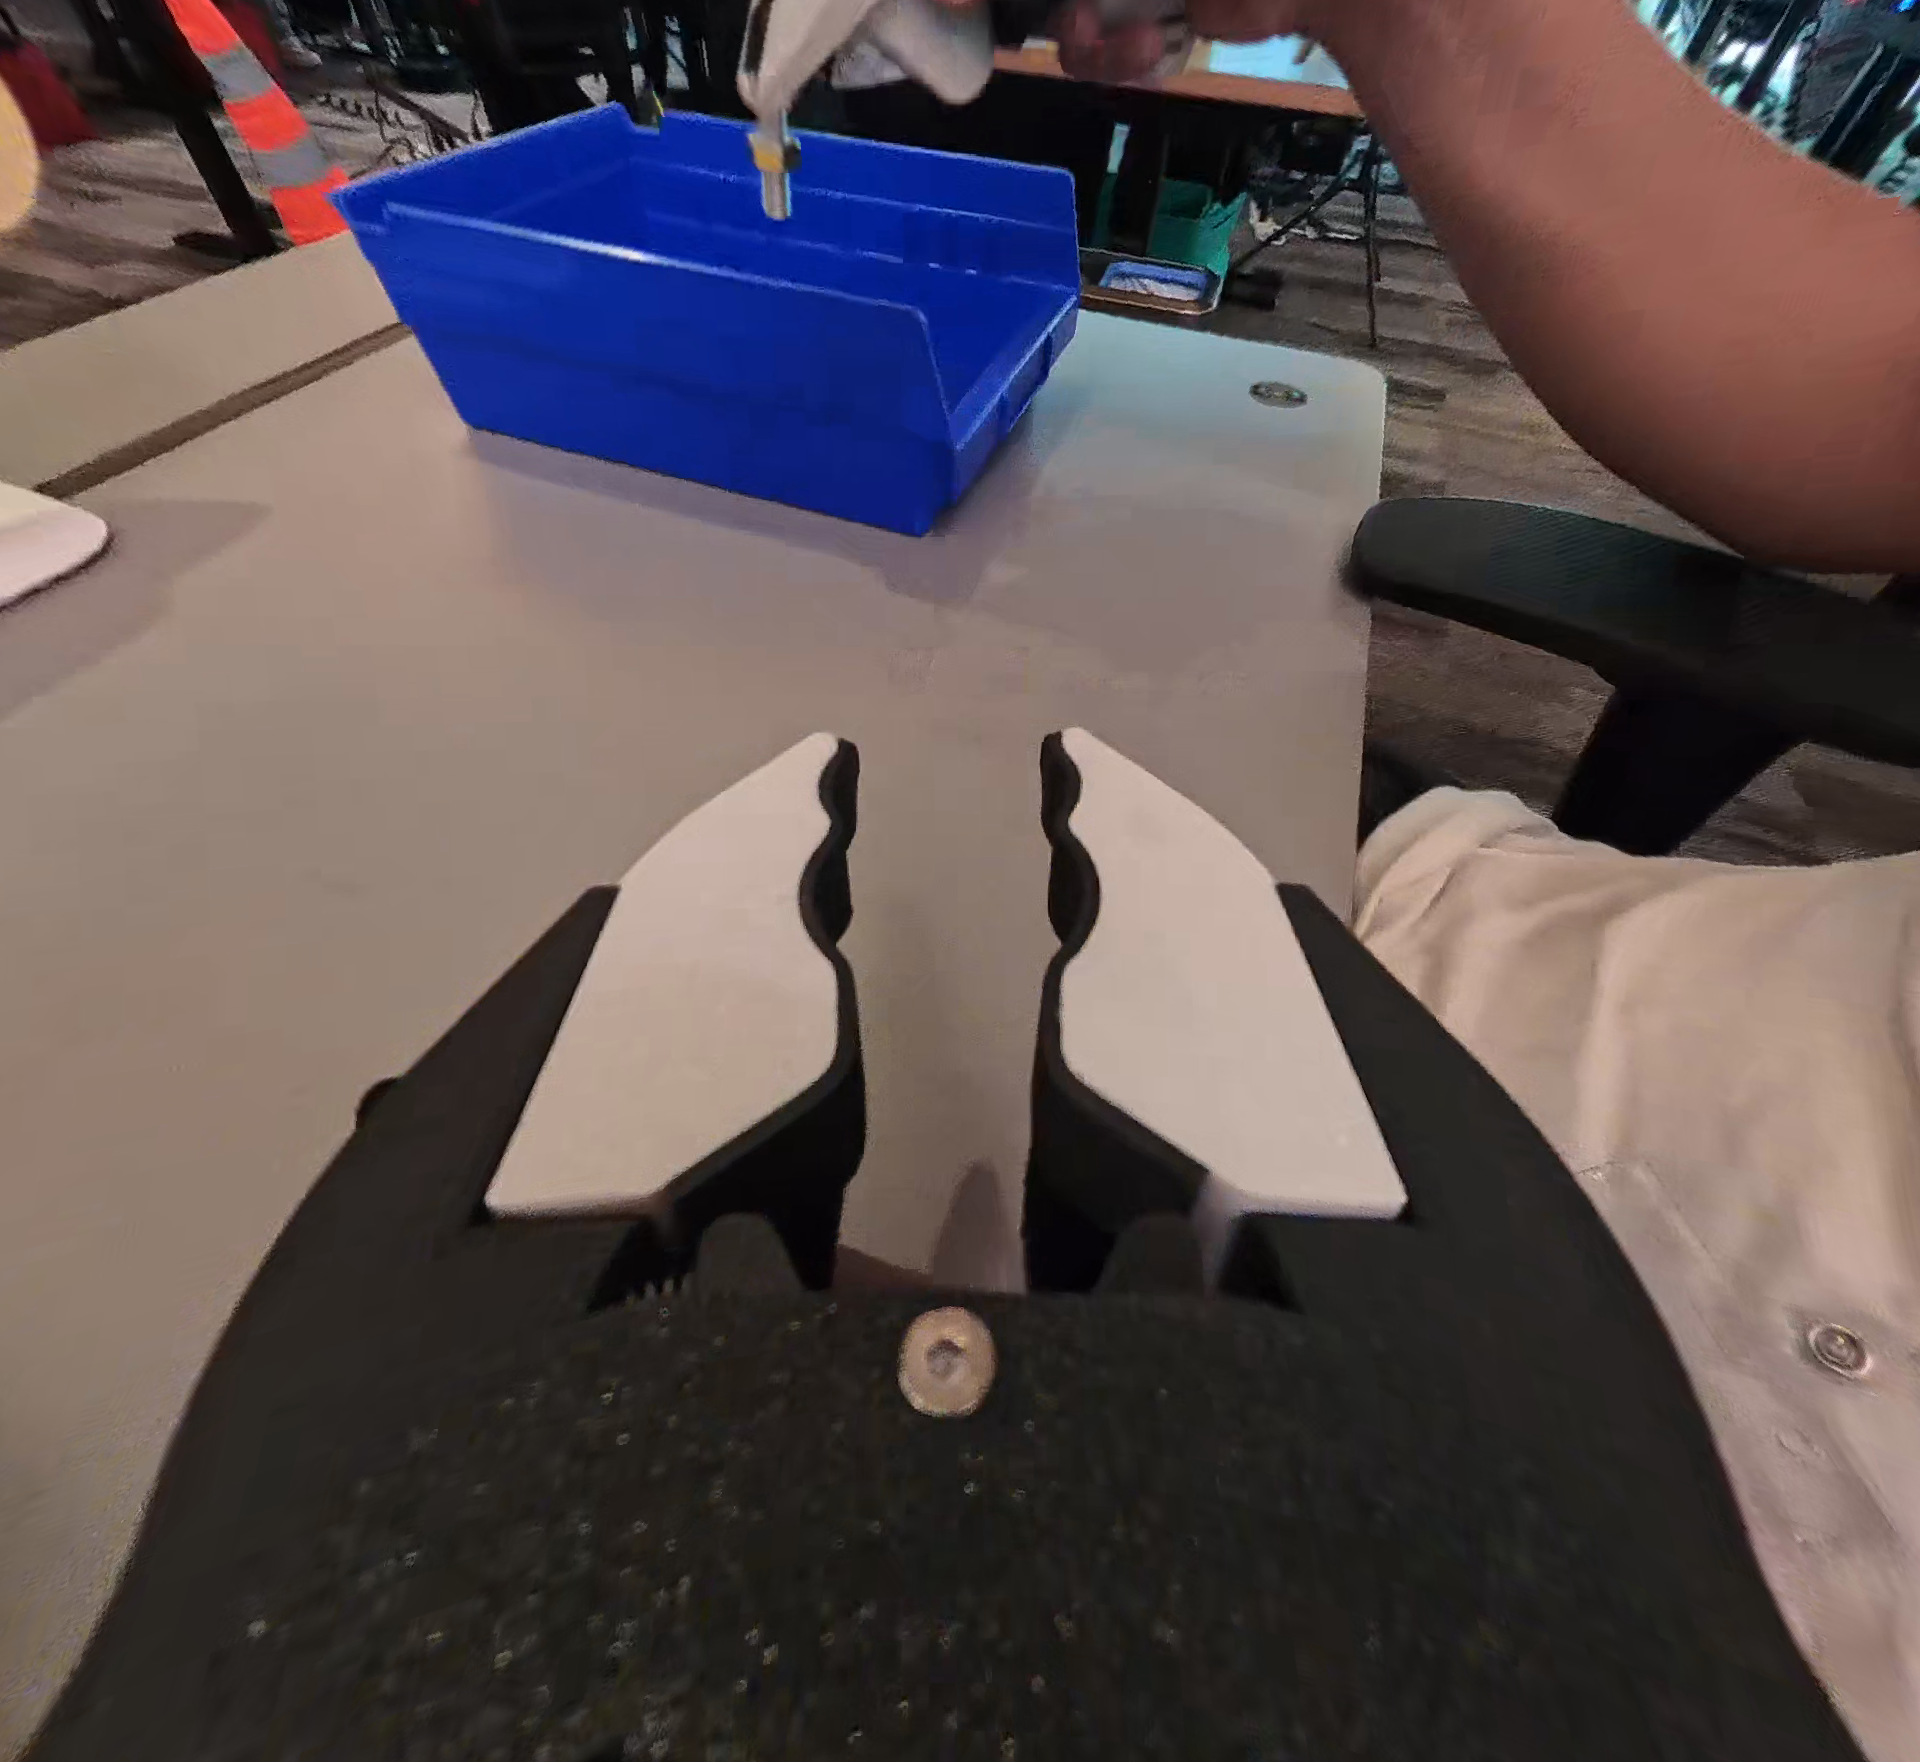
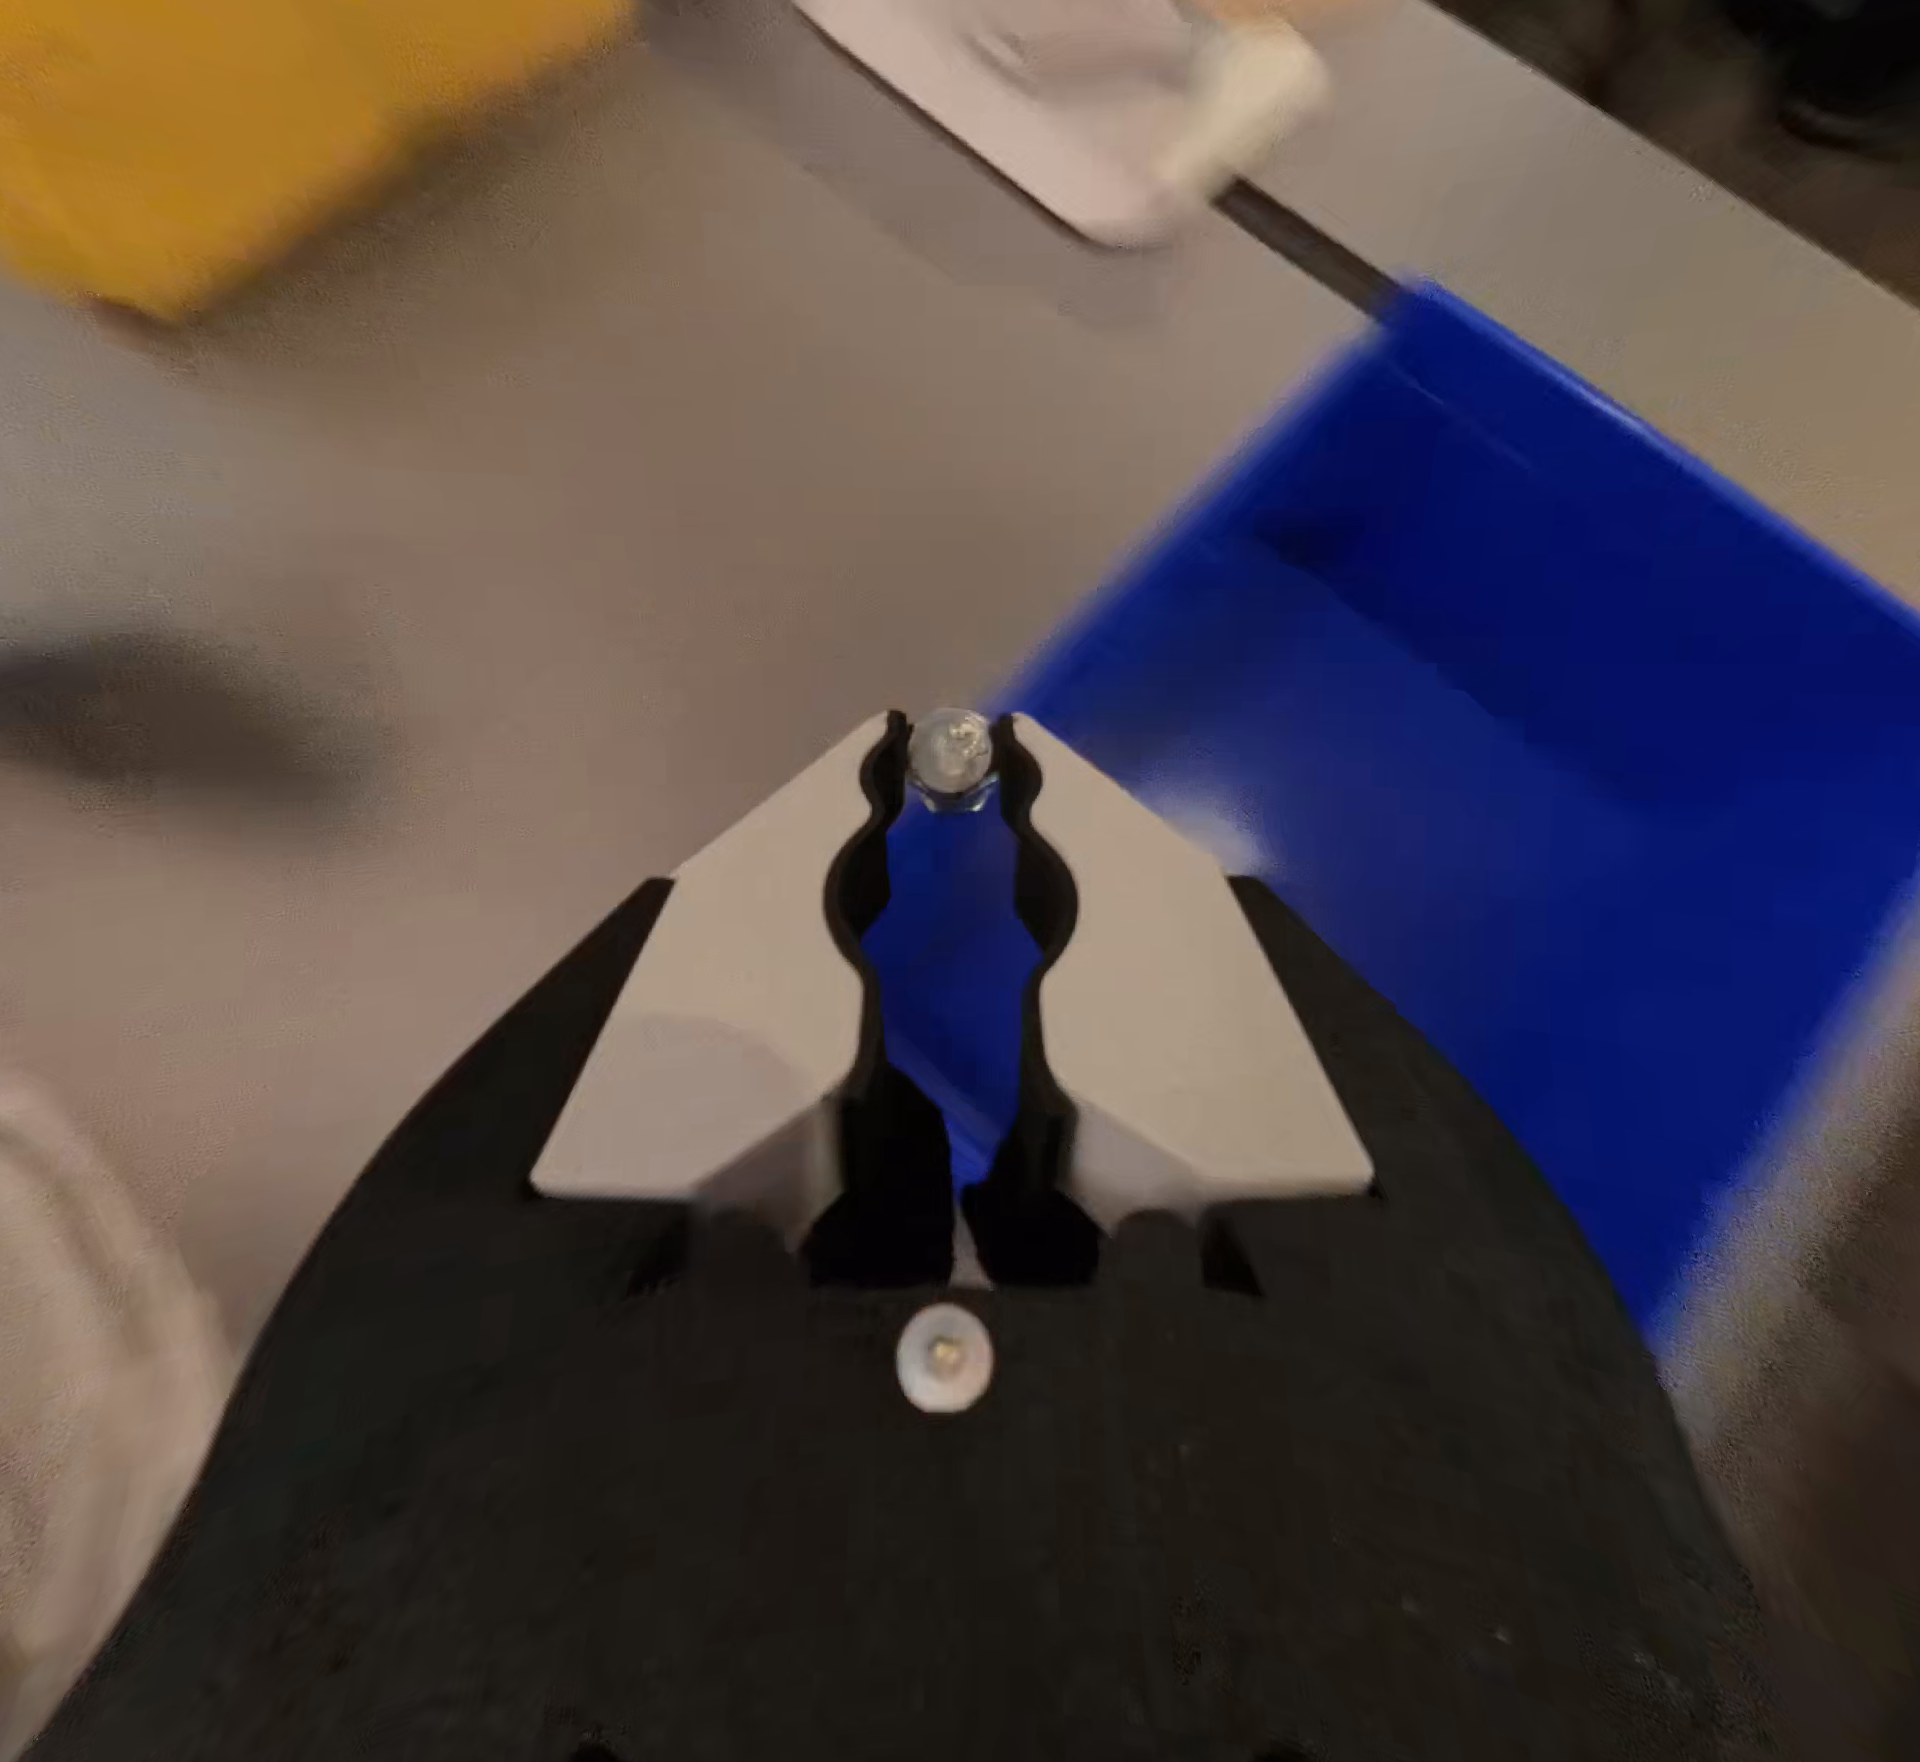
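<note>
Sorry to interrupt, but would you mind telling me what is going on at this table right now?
A person holds a claw in each hand over a grey table. The right claw is shut on a small metal bolt with a yellowish band, hanging point-down over the blue bin. The left claw is open with nothing between its fingers, low over the bare tabletop nearer the person. A yellow box and a white stand base sit farther off.

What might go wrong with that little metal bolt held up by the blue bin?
1. The right gripper pinches the bolt only at its very fingertips, so it may slip out.
2. In the right wrist view it hangs near the bin edge; if it dropped, it might miss.
3. That view is blurred, so aiming looks harder.
</note>
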### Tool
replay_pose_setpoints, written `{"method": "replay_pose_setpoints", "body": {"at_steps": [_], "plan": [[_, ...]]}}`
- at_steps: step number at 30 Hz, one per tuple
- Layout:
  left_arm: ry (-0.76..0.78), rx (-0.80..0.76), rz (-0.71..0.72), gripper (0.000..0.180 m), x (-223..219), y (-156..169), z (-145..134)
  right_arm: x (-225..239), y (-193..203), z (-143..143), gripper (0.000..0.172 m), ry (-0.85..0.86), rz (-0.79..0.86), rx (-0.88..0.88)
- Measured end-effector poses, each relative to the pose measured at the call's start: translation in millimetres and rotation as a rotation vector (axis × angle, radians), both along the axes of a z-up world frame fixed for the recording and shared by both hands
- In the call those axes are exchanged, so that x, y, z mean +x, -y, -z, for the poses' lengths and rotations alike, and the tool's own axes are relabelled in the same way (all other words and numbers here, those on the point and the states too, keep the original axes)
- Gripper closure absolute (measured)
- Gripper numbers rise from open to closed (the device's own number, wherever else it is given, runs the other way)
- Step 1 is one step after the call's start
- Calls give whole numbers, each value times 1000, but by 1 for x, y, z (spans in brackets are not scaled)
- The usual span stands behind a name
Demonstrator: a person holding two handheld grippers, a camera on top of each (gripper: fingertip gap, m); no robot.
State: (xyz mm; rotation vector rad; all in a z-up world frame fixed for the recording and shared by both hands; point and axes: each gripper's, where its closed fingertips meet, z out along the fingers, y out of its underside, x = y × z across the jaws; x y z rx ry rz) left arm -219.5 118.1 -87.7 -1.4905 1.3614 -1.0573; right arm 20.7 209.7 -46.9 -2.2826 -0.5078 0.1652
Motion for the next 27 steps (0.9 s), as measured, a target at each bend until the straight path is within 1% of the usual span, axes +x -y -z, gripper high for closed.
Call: {"method": "replay_pose_setpoints", "body": {"at_steps": [1,2,3,5,7,10,14,16,18,20,22,24,25,26,27], "plan": [[9,21,-4,148,2,2,-2,31,-6,9,155,107,71,-42],[20,33,-2,149,3,4,-4,59,-12,19,155,176,134,-92],[27,37,2,149,3,6,-5,82,-15,33,155,209,184,-171],[26,37,5,150,3,7,-4,118,-25,65,154,221,246,-312],[6,60,-7,150,1,4,0,143,-41,90,154,218,292,-351],[9,94,-43,151,-2,-7,-1,171,-67,107,154,242,370,-319],[6,83,-83,151,-5,-19,2,181,-101,106,155,281,415,-266],[-1,78,-87,151,-5,-22,5,180,-111,110,154,348,401,-301],[-13,82,-92,151,-6,-24,8,178,-114,120,154,421,357,-385],[-27,113,-99,152,-7,-25,10,174,-121,128,154,446,313,-425],[-45,163,-106,152,-8,-25,13,166,-127,135,154,413,275,-450],[-58,205,-115,152,-9,-26,14,151,-131,146,154,329,222,-476],[-60,218,-118,153,-9,-26,14,147,-133,149,158,302,210,-478],[-58,225,-120,153,-10,-26,14,147,-137,146,172,299,208,-444],[-56,225,-122,152,-10,-26,14,147,-138,145,172,300,199,-430]]}}
